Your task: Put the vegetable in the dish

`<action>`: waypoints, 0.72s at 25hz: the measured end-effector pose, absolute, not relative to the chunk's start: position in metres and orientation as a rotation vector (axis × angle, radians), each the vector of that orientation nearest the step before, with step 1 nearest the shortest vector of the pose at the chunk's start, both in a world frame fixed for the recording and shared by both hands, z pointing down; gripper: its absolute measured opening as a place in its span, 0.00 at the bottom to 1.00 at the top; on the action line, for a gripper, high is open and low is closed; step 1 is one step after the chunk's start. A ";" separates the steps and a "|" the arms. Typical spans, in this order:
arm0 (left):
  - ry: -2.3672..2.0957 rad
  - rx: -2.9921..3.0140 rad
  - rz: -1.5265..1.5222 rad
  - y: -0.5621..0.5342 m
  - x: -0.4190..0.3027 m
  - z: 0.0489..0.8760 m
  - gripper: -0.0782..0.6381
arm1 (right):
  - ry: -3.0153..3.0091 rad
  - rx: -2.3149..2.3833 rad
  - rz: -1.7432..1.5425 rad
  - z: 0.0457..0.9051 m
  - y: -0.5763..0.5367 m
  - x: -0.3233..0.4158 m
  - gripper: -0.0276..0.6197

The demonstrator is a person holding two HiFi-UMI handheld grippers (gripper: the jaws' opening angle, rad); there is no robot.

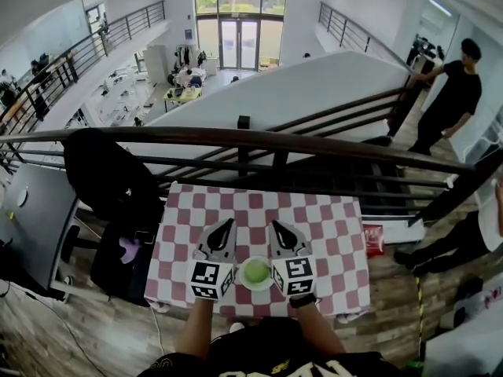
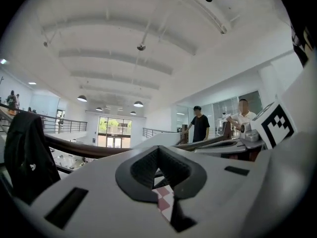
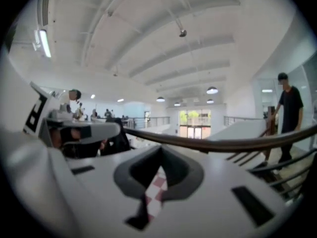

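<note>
Head view showed the vegetable (image 1: 256,271) lying in the dish (image 1: 243,283) on the checkered bench (image 1: 330,226). Left tongs (image 1: 227,224) and right tongs (image 1: 277,227) were closed on nothing — best was to hold them clear of the dish.

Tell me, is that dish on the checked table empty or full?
Not empty: a round green vegetable sits inside the white dish.

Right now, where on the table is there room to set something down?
Bare: the far half of the checkered cloth toward the railing, plus both sides. Crowded: near edge, where the green dish shows between the left claw and right claw.
</note>
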State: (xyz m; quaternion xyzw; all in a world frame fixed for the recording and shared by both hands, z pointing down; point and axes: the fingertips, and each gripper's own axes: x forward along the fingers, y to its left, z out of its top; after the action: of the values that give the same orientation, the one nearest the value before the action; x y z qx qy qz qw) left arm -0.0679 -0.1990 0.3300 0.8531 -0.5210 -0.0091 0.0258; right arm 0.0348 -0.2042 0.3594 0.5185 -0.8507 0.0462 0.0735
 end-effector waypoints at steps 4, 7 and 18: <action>-1.664 2.642 -0.056 -0.195 -0.060 0.322 0.13 | -2.623 1.586 0.008 0.330 -0.198 0.024 0.07; -1.730 2.695 -0.031 -0.195 -0.049 0.318 0.13 | -2.648 1.587 -0.007 0.326 -0.197 0.021 0.07; -1.700 2.680 -0.085 -0.219 -0.027 0.326 0.14 | -2.600 1.655 0.016 0.332 -0.222 0.051 0.07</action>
State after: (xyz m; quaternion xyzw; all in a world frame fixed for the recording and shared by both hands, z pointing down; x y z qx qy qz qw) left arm -0.0269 -0.2193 0.3258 0.8440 -0.5354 -0.0268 -0.0166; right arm 0.0509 -0.2218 0.3321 0.5368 -0.8431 0.0052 0.0297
